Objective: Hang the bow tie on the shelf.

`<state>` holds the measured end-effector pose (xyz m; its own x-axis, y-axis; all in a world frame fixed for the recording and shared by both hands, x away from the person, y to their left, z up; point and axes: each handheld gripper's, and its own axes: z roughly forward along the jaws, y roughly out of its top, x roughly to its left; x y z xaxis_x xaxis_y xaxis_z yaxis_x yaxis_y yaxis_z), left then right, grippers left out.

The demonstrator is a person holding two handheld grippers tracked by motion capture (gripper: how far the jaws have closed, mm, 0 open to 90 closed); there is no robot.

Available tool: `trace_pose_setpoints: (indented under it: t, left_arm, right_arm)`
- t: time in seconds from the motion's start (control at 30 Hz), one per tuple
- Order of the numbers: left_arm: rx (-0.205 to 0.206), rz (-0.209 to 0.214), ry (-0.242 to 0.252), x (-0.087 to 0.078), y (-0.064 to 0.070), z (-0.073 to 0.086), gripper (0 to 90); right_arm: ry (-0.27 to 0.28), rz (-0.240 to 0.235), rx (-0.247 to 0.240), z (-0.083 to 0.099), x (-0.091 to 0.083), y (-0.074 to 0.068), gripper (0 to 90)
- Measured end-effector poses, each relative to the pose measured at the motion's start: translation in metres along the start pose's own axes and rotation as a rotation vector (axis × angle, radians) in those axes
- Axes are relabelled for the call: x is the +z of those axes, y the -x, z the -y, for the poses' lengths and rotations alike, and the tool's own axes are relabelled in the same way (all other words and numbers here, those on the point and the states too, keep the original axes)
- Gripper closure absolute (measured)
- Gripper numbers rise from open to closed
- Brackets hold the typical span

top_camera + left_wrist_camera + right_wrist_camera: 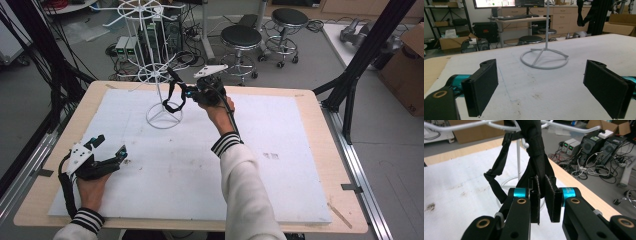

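Note:
A white wire rack (159, 85) stands on its ring base (544, 58) at the back of the white mat. A black strap (173, 100) hangs in a loop from one of the rack's lower arms. My right gripper (186, 91) is raised beside the rack and shut on the strap. In the right gripper view the strap (536, 157) runs down between the two pads of my right gripper (543, 202), in front of the rack's pole (518, 157). My left gripper (111, 146) rests low on the mat at the near left. It is open, with nothing in my left gripper (549, 85).
The white mat (280, 165) covers most of the wooden table (310, 97). Two black stools (241, 37) and boxes of electronics (127, 47) stand on the floor beyond the far edge. A black frame post (362, 55) rises at the right.

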<state>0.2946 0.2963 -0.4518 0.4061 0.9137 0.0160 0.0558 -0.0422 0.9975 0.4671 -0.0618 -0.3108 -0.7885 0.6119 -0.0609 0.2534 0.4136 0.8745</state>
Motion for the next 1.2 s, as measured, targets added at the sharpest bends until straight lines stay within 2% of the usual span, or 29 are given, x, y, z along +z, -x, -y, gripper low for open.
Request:
trace_pose_setpoints:
  t: [0.13,0.2,0.27,0.33,0.37,0.4,0.43,0.47,0.53,0.57,0.6,0.63,0.67,0.7,0.77,0.8,0.93,0.97,1.0,1.03,1.2]
  left_arm:
    - [-0.002,-0.001,0.000,0.000,0.000,0.000,12.8]
    - [-0.002,-0.003,0.000,0.000,0.000,0.000,12.8]
    - [-0.003,-0.003,-0.001,0.000,0.000,0.000,12.8]
    - [-0.014,-0.003,0.003,0.000,-0.001,0.000,12.8]
    - [-0.013,-0.003,0.005,0.000,-0.001,0.000,12.8]
    - [-0.013,-0.003,0.005,0.000,-0.001,0.000,12.8]
    - [-0.002,0.002,0.001,0.000,0.000,0.000,12.8]
    - [-0.002,0.002,0.001,0.000,0.000,0.000,12.8]
    - [0.008,0.004,-0.002,-0.001,0.000,0.000,12.8]
    - [0.001,0.007,0.004,-0.001,0.000,0.000,12.8]
    - [0.001,0.007,0.004,-0.001,0.000,0.000,12.8]
    - [-0.010,0.010,0.010,-0.001,-0.001,0.000,12.8]
    - [-0.010,0.010,0.010,-0.001,-0.001,0.000,12.8]
    - [-0.012,0.009,0.011,-0.001,-0.001,0.000,12.8]
    - [-0.013,0.010,0.009,-0.001,-0.002,0.000,12.8]
    - [-0.013,0.010,0.010,-0.001,-0.002,0.000,12.8]
    - [-0.010,0.008,0.011,-0.001,-0.001,0.000,12.8]
    - [-0.009,0.010,0.009,-0.001,-0.001,0.000,12.8]
    - [-0.011,0.008,0.011,-0.001,-0.001,0.000,12.8]
    - [-0.011,0.009,0.008,-0.001,-0.001,0.000,12.8]
    - [-0.008,0.007,0.008,-0.001,-0.001,0.000,12.8]
  right_arm:
    - [-0.030,-0.007,-0.008,0.000,0.001,-0.003,80.9]
    - [-0.056,-0.008,-0.008,0.000,0.000,-0.006,72.3]
    - [-0.071,-0.010,-0.009,0.000,0.000,-0.006,70.5]
    - [-0.119,0.008,0.009,0.001,-0.002,-0.010,51.4]
    - [-0.129,0.018,0.024,0.001,-0.003,-0.011,47.1]
    - [-0.129,0.018,0.024,0.001,-0.003,-0.011,47.1]
    - [-0.153,0.047,0.065,0.002,-0.009,-0.014,36.3]
    - [-0.163,0.070,0.081,0.002,-0.013,-0.016,31.8]
    - [-0.107,0.091,0.102,0.007,-0.028,-0.019,29.4]
    - [-0.108,0.097,0.128,0.009,-0.035,-0.020,24.9]
    - [-0.108,0.097,0.128,0.009,-0.035,-0.020,24.9]
    - [-0.103,0.106,0.153,0.017,-0.051,-0.023,20.9]
    - [-0.103,0.106,0.153,0.017,-0.051,-0.023,20.9]
    - [-0.062,0.119,0.152,0.030,-0.070,-0.026,20.3]
    - [-0.054,0.124,0.160,0.035,-0.077,-0.027,19.3]
    - [-0.035,0.151,0.183,0.052,-0.098,-0.026,17.9]
    - [0.025,0.218,0.214,0.084,-0.133,-0.022,14.9]
    - [0.025,0.218,0.214,0.084,-0.133,-0.022,14.9]
    - [0.045,0.233,0.218,0.092,-0.141,-0.021,13.9]
    - [0.083,0.260,0.224,0.107,-0.154,-0.020,12.2]
    - [0.147,0.305,0.214,0.142,-0.176,-0.019,11.9]
